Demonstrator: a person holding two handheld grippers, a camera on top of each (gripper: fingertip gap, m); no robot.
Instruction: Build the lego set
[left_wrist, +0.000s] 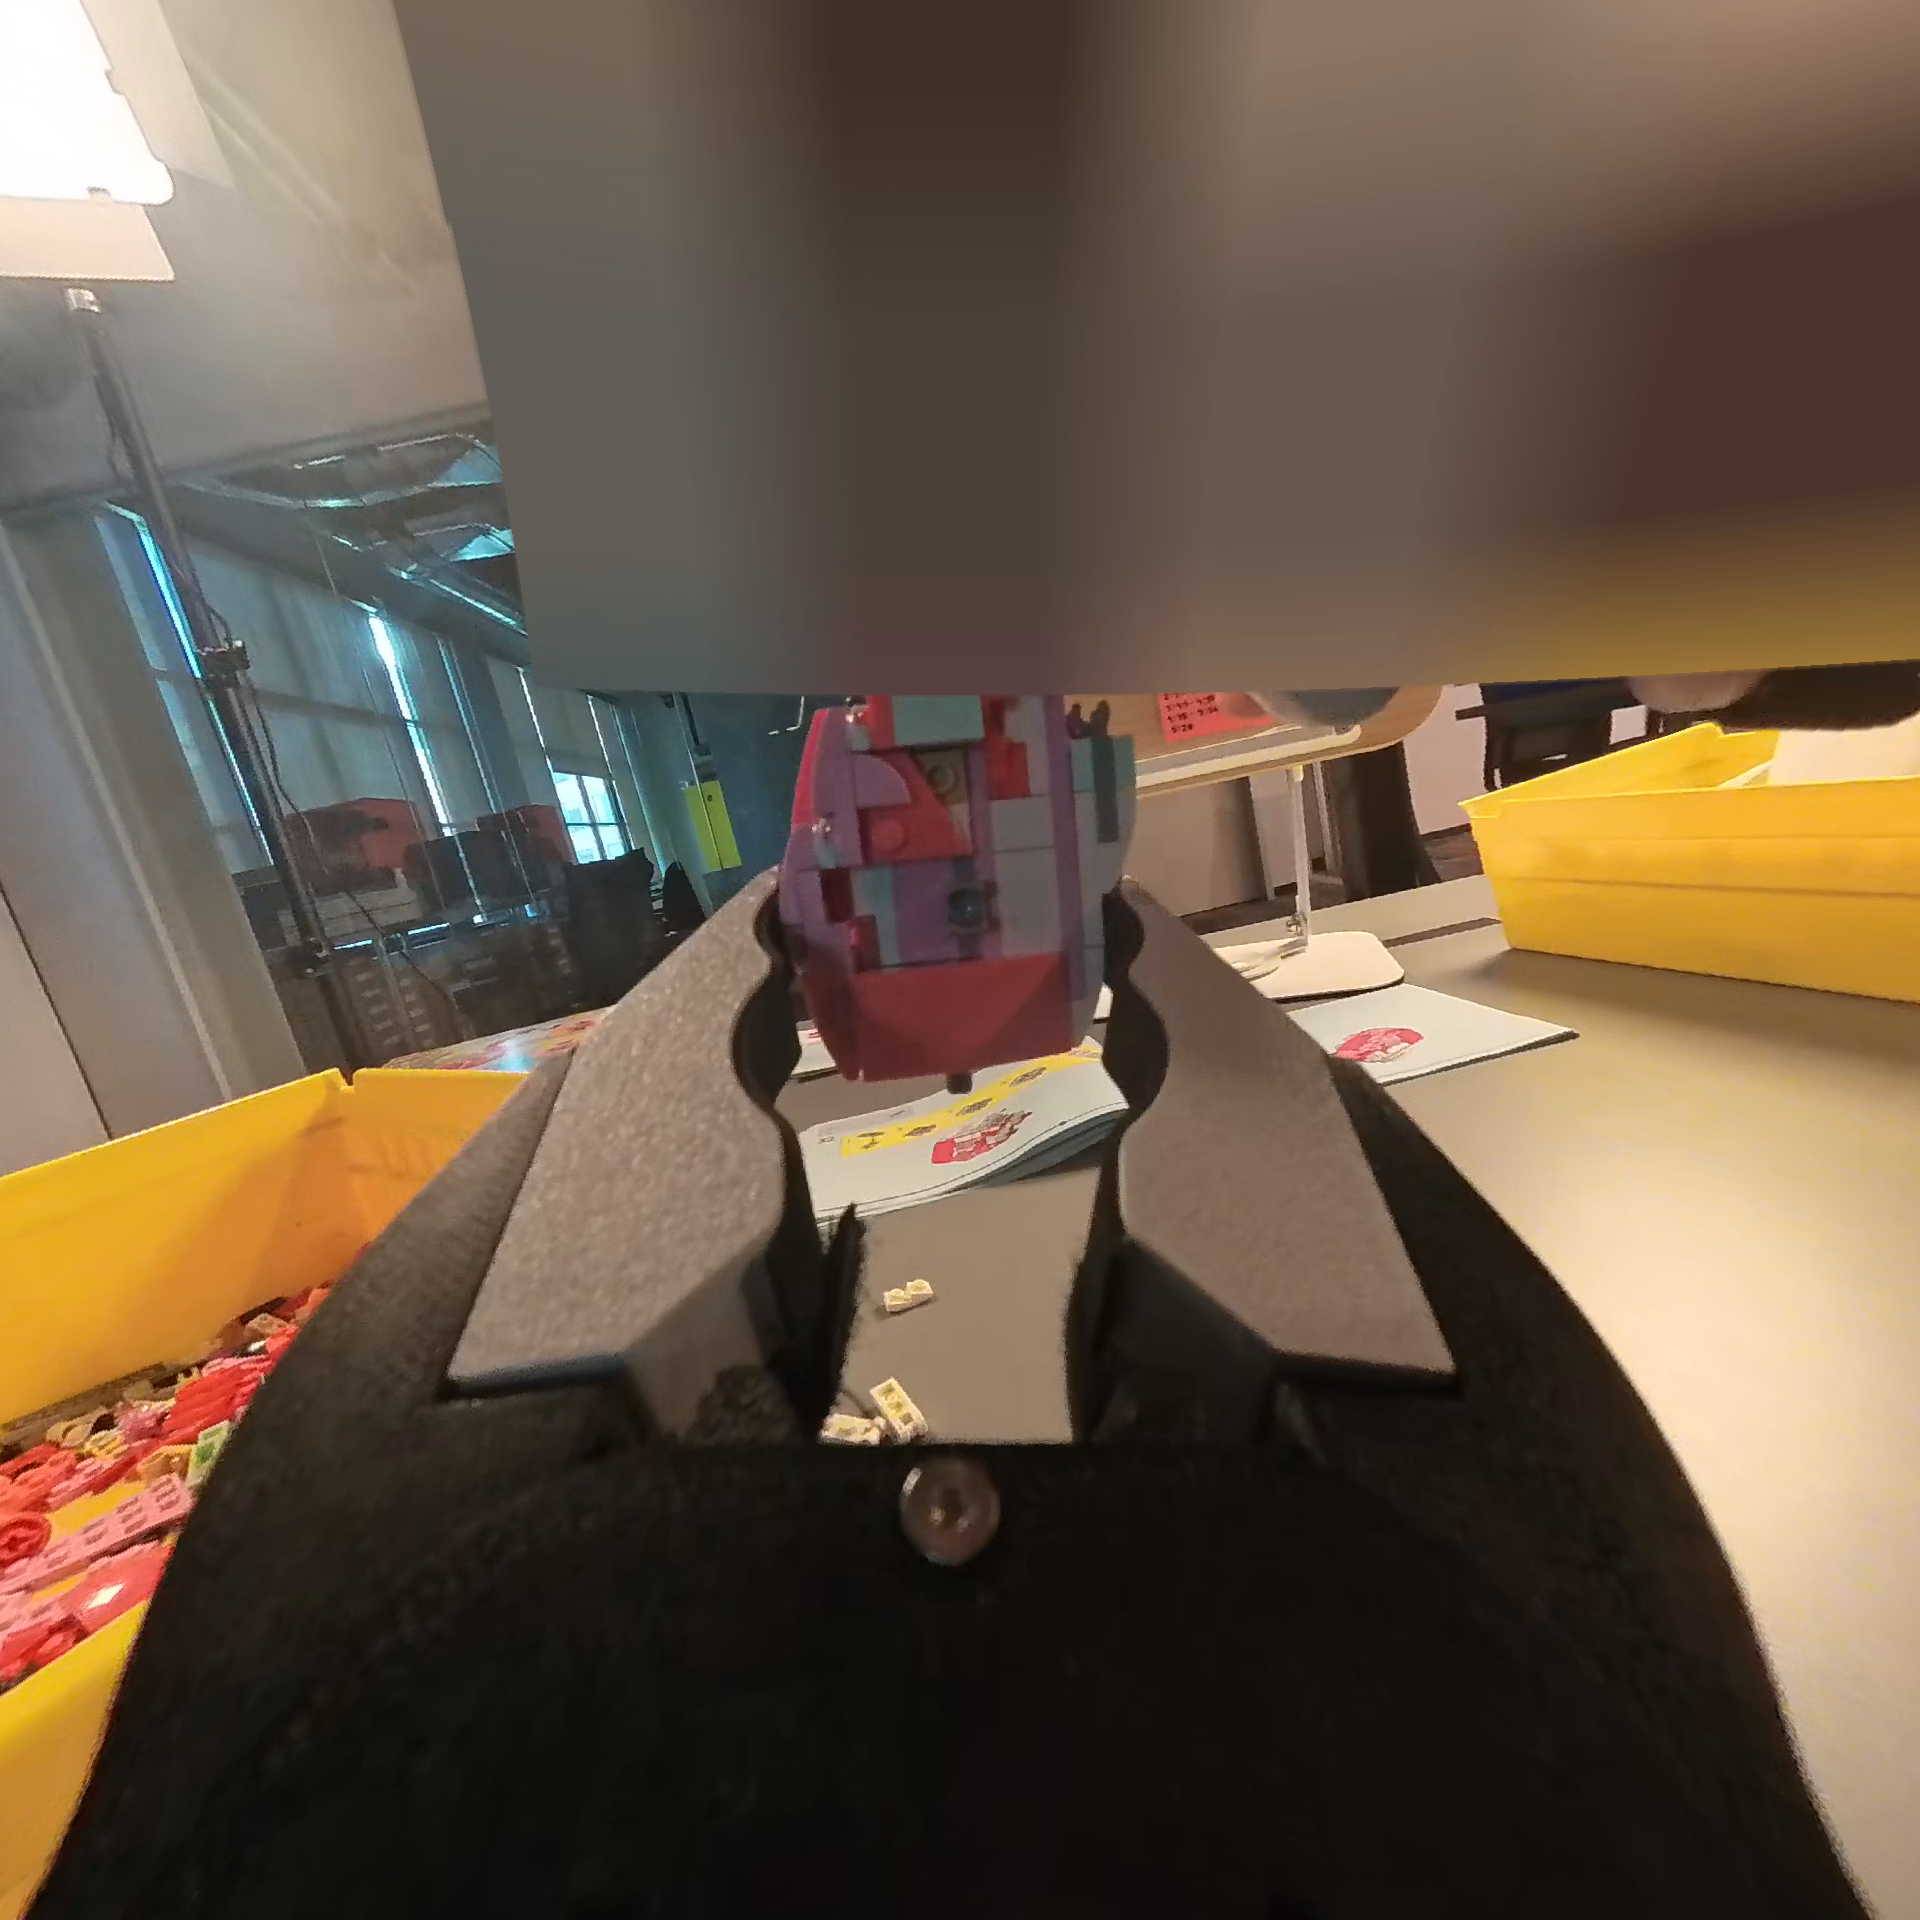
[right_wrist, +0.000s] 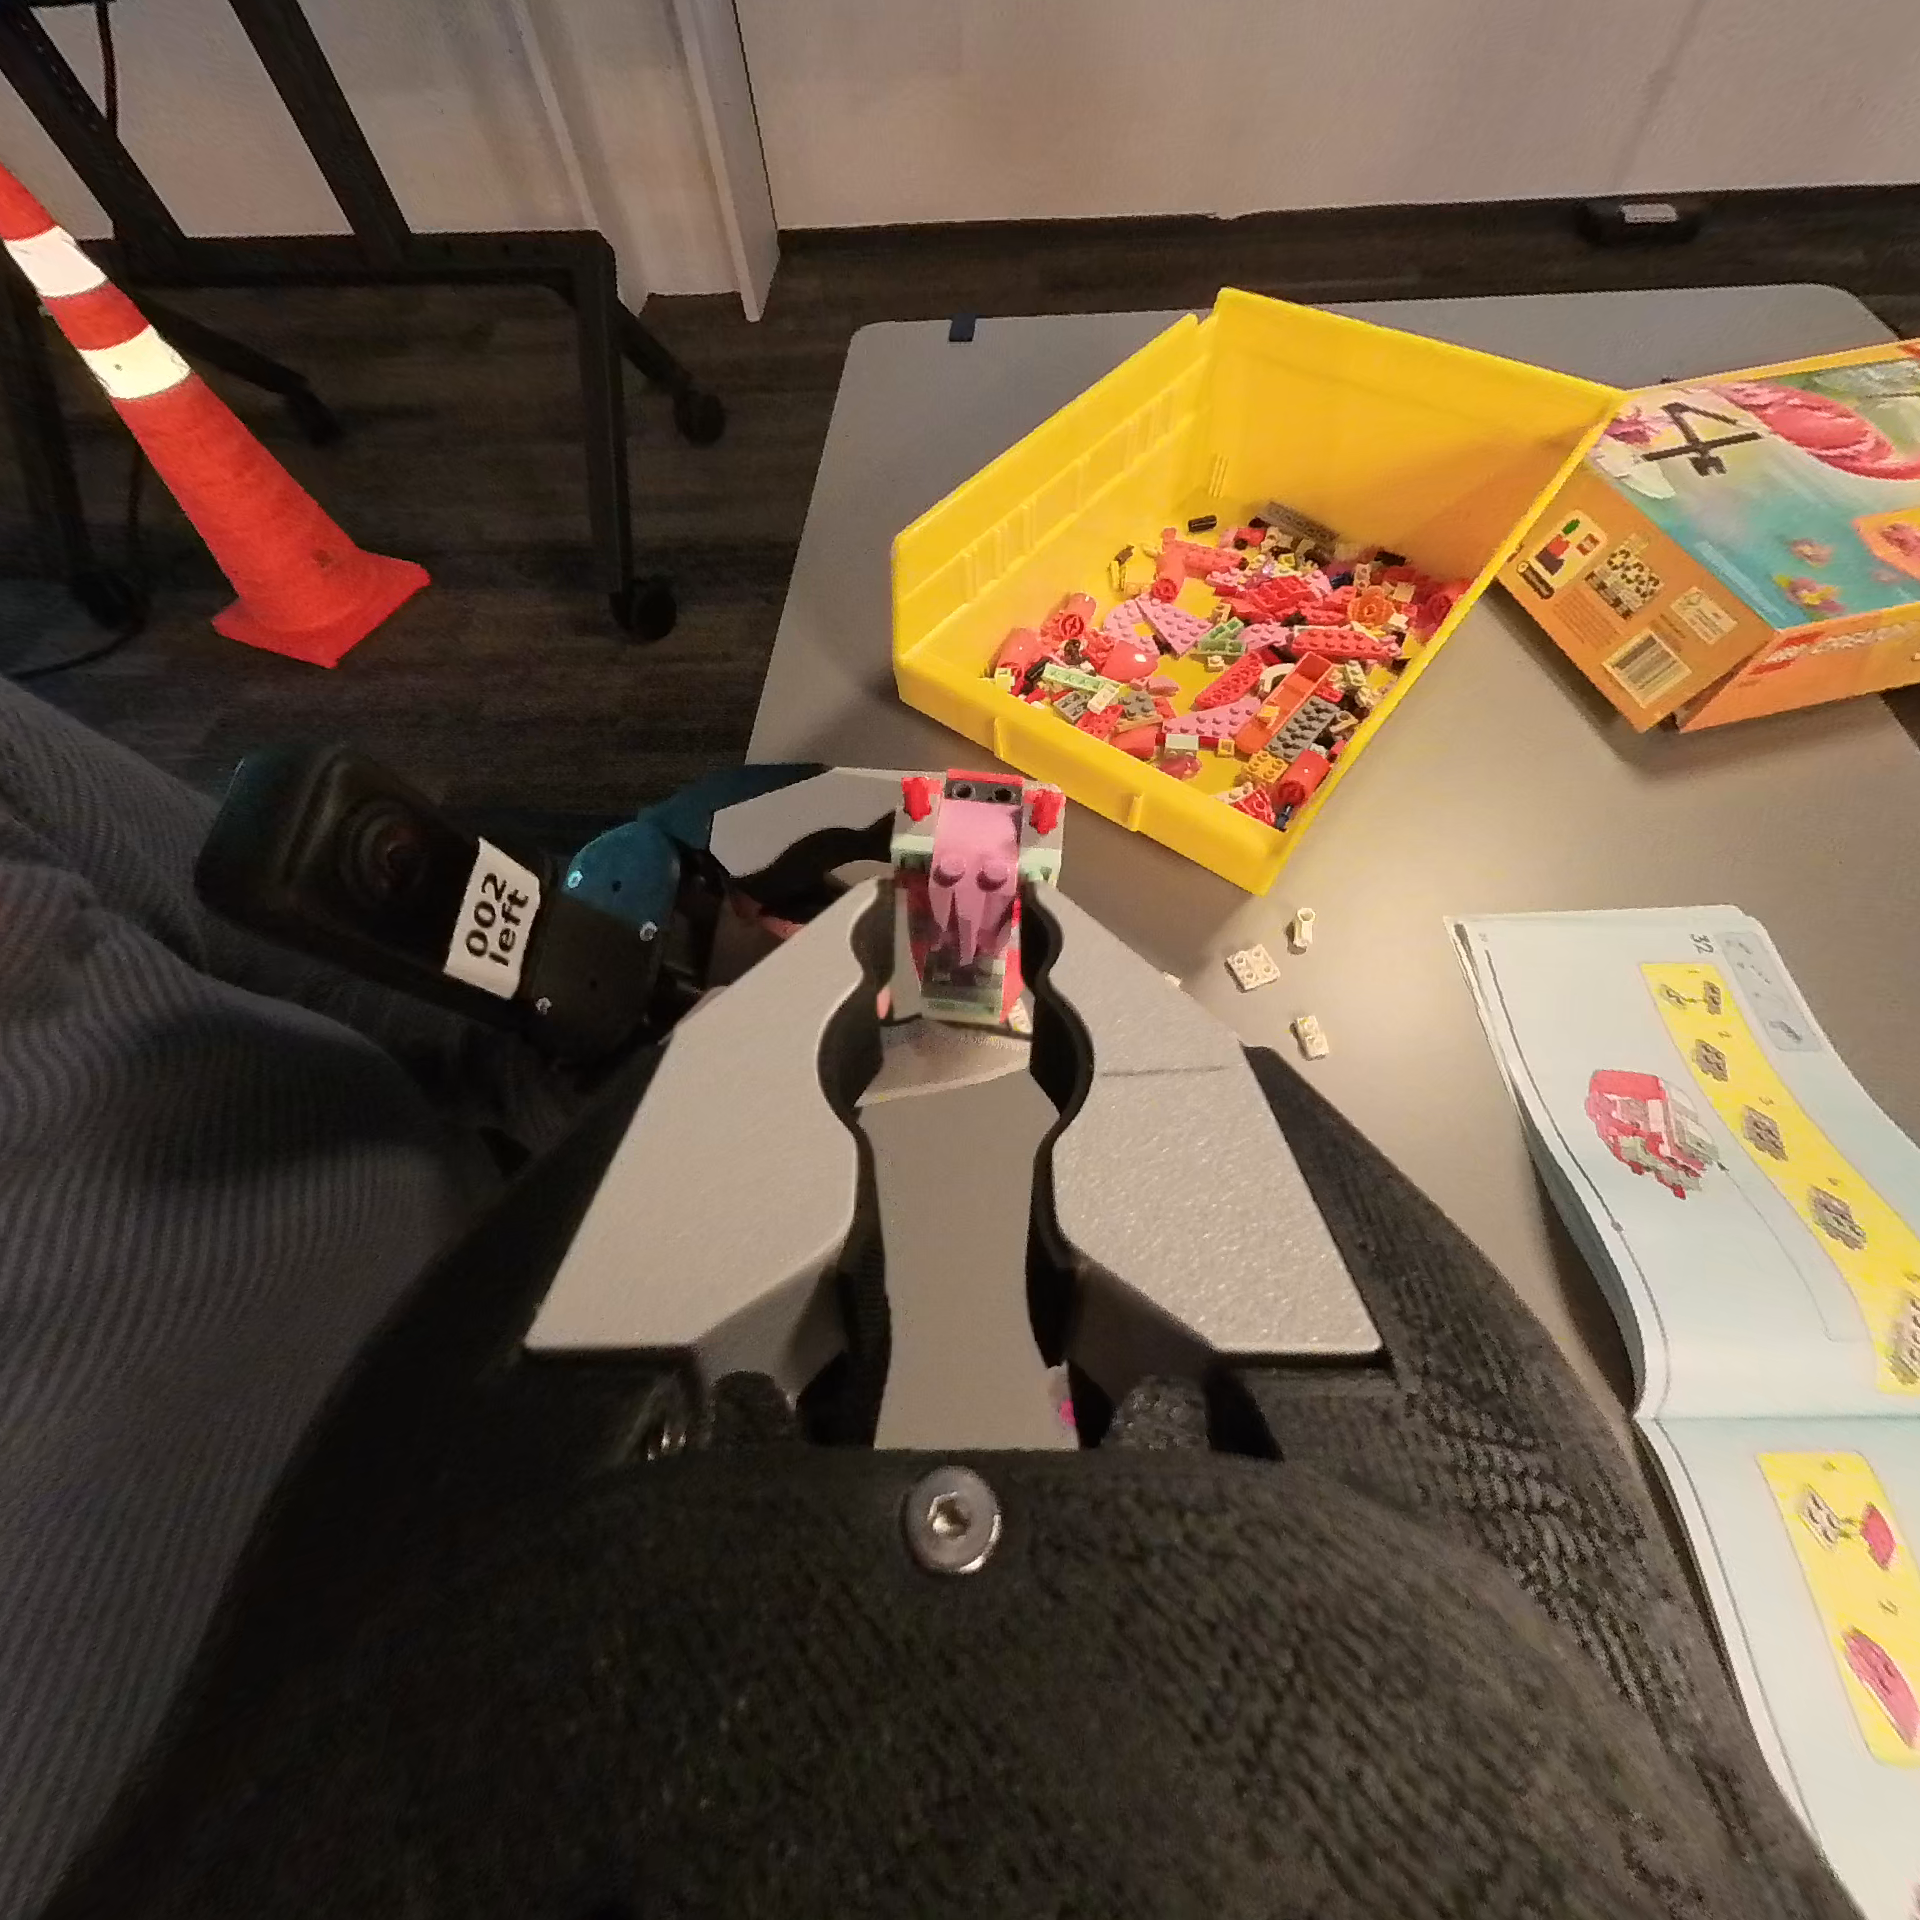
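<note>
Studded plastic, red, lilac and mint: a brick model (left_wrist: 935, 894) held above the grey desk (left_wrist: 1621, 1195), apparently pinched by both the left gripper (left_wrist: 940, 971) and right gripper (right_wrist: 951, 971); yellow bin (right_wrist: 1081, 520) of loose bricks beyond.

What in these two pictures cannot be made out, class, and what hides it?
- Brick model top: left wrist view, cut off by a blurred patch.
- Far yellow bin contents: hidden by its wall.
- Left claw fingertips: right wrist view, behind the model and right claw.
- Box: cut by the right edge.
</note>
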